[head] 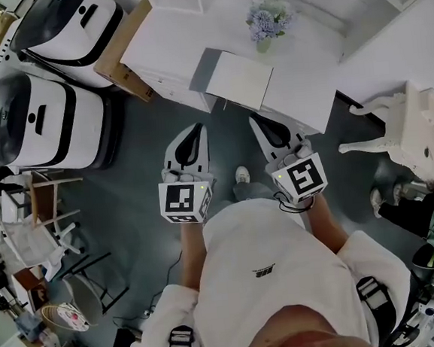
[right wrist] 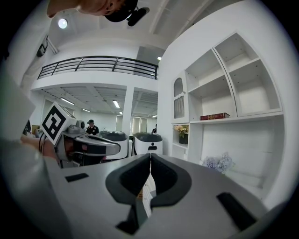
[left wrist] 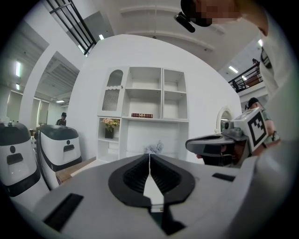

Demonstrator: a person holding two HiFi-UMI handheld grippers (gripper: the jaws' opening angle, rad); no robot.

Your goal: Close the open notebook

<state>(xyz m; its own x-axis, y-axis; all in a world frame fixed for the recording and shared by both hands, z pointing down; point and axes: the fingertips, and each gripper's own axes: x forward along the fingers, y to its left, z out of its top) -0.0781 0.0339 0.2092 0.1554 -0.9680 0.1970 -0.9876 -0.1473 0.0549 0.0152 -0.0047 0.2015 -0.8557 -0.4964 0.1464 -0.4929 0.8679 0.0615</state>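
Observation:
The open notebook (head: 233, 79) lies on the white desk (head: 307, 85), with a grey left part and a white page on the right. A small vase of pale blue flowers (head: 267, 21) stands behind it. My left gripper (head: 196, 130) hangs over the floor just short of the desk's front edge, jaws shut with nothing between them. My right gripper (head: 257, 120) is beside it at the desk's edge, also shut and empty. In the left gripper view the jaws (left wrist: 149, 157) meet, with the right gripper (left wrist: 212, 145) to the side. The right gripper view shows shut jaws (right wrist: 150, 157).
Two large white-and-black machines (head: 46, 120) (head: 75, 23) stand at the left, with a wooden board (head: 127, 52) beside the desk. A chair (head: 46, 203) is at lower left. White carved furniture (head: 417, 132) stands at the right. A white shelf unit (left wrist: 149, 112) rises behind the desk.

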